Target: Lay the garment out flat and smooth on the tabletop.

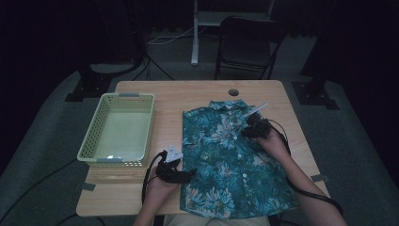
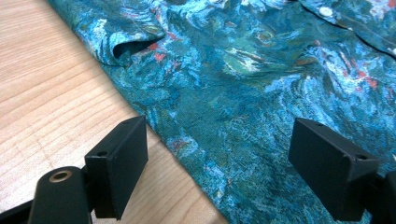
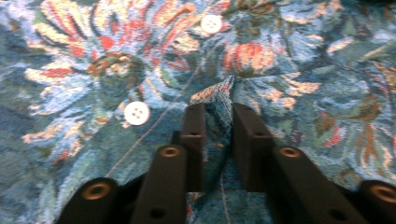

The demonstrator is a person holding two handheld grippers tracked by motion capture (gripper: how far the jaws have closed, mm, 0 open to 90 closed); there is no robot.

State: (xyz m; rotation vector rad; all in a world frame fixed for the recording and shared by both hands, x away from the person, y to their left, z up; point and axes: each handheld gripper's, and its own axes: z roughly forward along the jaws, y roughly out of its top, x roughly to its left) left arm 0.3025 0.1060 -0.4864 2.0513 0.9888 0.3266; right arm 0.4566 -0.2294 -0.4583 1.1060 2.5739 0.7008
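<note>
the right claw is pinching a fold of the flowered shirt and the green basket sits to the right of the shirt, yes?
Not quite: in the high view the green basket sits left of the shirt. The right claw does pinch a fold of it.

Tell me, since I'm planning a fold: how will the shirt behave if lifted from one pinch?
Probably floppy: the shirt bunches into a ridge between the right gripper's jaws. Likely light, as thin fabric lying flat on the table. It should drape and sag rather than hold shape, so the open left gripper may need to support its edge.
</note>
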